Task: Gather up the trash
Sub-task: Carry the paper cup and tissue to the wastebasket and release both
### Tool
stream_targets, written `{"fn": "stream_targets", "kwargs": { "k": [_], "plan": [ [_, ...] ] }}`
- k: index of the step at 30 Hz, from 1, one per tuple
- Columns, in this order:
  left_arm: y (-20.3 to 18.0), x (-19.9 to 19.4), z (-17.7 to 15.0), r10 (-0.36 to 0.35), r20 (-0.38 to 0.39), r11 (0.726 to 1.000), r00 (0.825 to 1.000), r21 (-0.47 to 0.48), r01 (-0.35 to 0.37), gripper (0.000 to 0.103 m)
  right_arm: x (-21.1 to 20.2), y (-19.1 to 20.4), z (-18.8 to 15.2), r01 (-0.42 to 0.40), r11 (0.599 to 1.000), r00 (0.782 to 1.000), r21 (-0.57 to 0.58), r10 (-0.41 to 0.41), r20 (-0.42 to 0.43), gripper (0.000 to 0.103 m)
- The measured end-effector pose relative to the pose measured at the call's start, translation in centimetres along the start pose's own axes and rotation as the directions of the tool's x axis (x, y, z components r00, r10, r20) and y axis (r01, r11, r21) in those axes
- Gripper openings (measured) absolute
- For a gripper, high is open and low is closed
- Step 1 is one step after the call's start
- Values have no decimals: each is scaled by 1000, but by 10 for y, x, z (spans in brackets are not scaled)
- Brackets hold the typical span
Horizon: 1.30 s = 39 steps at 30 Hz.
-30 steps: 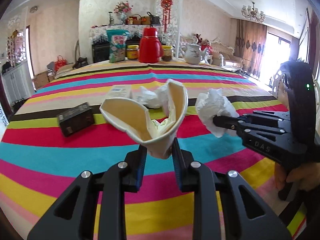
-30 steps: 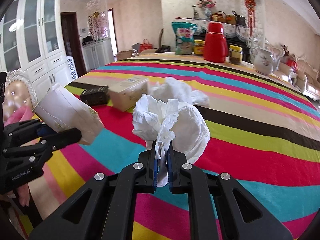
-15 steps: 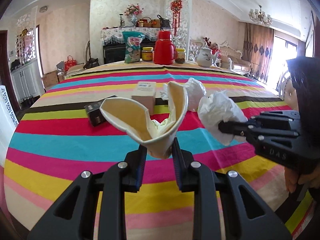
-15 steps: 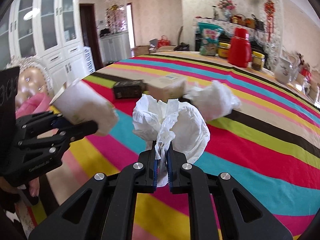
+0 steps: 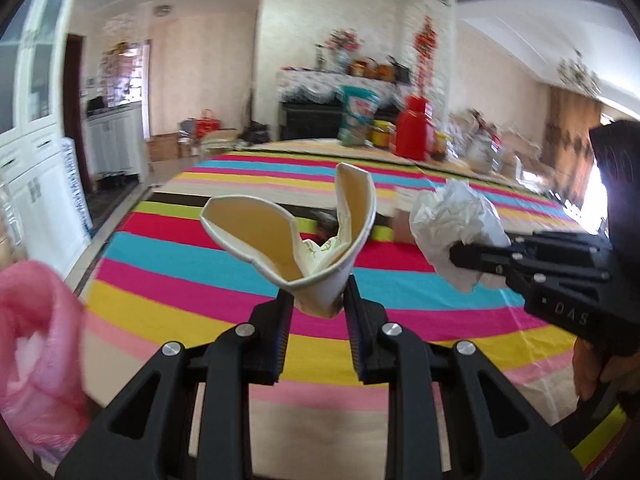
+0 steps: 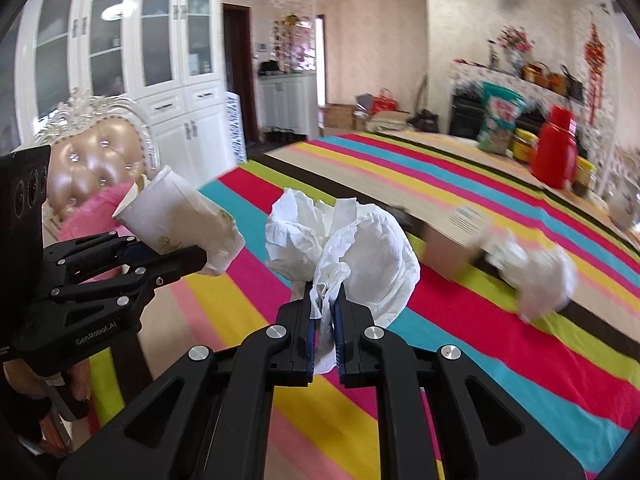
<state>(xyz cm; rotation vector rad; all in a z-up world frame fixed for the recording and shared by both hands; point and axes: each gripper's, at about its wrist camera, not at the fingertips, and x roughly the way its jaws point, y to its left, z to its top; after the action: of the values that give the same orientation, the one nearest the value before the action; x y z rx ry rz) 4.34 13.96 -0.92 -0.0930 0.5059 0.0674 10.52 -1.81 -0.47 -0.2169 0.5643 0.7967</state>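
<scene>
Clamping a crushed paper cup [image 5: 304, 236] at its base, the left gripper [image 5: 318, 320] fills the lower centre of its own view, the cup's folded rim splaying up toward mid-frame. The right gripper [image 6: 324, 320] is pinched tight on a crumpled white tissue [image 6: 344, 248], which balloons above the jaws at the centre of the right wrist view. Both pieces hang above the striped tablecloth [image 6: 500, 344]. A pink plastic bag [image 5: 40, 344] shows blurred at the lower left of the left view, probably the place the trash is headed. Another tissue wad [image 6: 536, 276] lies on the cloth at the right of the right view, beside a cardboard box [image 6: 452, 240], so collecting looks unfinished. The risks, as I judge them: the cup is held only by a narrow crushed end and could pivot or slip out if swung fast; the tissue is gripped by a thin twist that could tear or pull free; and the bag's soft mouth may be collapsed, so a release could miss it. Readable writing: "GenRobot.AI" on the left gripper's body in the right view, and "DAS" on the right gripper's body at the right of the left view; the box label is too blurred to read.
</scene>
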Motion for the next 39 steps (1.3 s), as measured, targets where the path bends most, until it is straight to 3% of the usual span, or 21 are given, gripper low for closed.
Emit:
{"fn": "stream_targets", "kwargs": {
  "k": [6,10,15,24,31,32,33,35,37,39],
  "plan": [
    [56,-33,-5,91,30,993,995,-83,-88,25,26,59,27,-92,993,995,-68,94,31,10],
    [88,-54,-10,180,50,978,982,-113,-174,25,48,98,42,-153,983,987,-100,157,28,10],
    [144,-90,-18,306,65,942,950,-165,-292,25,72,150,57,-235,958,970,-161,241,17,10],
    [251,-131,-32,498,10,843,867,-241,-482,25,116,234,81,-376,901,924,-218,382,-15,10],
    [302,-124,-36,520,-18,826,854,-242,-509,26,152,276,96,-434,868,899,-240,435,-49,11],
    [305,-121,-36,522,-20,826,853,-237,-512,28,155,280,98,-443,863,894,-244,445,-49,12],
    [310,-115,-36,528,-28,823,849,-228,-520,38,159,284,99,-452,857,889,-248,453,-56,13],
    [321,-112,-39,554,-23,806,832,-238,-543,56,171,288,101,-466,847,883,-255,462,-79,24],
    [334,-114,-45,566,-2,796,825,-262,-546,68,179,288,103,-475,847,879,-240,470,-79,66],
    [338,-117,-48,582,-5,782,813,-269,-562,69,181,283,105,-487,846,872,-217,486,-61,69]
  ]
}}
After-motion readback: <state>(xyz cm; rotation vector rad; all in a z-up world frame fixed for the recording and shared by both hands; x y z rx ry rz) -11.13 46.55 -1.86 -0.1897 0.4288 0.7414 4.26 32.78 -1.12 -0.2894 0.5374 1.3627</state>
